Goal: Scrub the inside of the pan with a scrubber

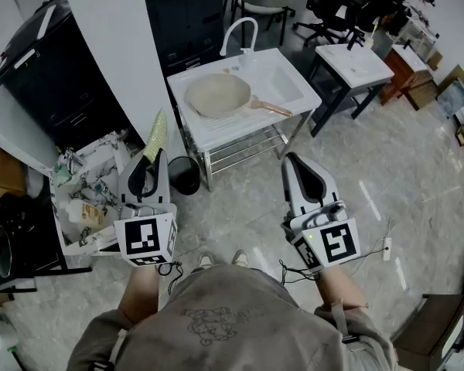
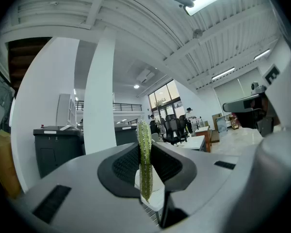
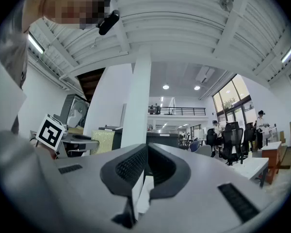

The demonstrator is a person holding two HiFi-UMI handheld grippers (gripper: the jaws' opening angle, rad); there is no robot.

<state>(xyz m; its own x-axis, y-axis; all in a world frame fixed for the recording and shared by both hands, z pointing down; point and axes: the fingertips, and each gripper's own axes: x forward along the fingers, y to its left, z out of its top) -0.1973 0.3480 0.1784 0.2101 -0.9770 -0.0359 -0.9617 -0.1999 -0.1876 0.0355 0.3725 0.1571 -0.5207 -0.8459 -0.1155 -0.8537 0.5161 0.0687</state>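
Two grippers are in view, both held roughly level above the floor (image 1: 247, 207).

1. Left gripper (image 2: 145, 149): its fingers (image 2: 120, 168) are clenched on the scrubber (image 2: 144, 159). The scrubber is a thin yellow-green pad. In the left gripper view it is seen edge-on, with its long axis upright between the two pads and its upper end rising above the fingertips. In the head view the scrubber (image 1: 156, 135) sticks out past the fingertips of the left gripper (image 1: 149, 161), pointing away from the person.

2. Right gripper (image 3: 145, 152): its fingers (image 3: 131, 166) are pressed together with nothing between them. In the head view the right gripper (image 1: 292, 162) sits beside the left one, the two well apart.

3. Pan (image 1: 216, 95): it lies open side up on the left half of the white sink stand (image 1: 240, 134), well apart from both grippers. Its handle (image 1: 269, 108) runs along the top toward the right edge, slanting slightly toward the front. A faucet (image 1: 240, 33) rises at the back edge of the stand.

4. A black bin (image 1: 184, 175) stands on the floor near the stand's front left corner.
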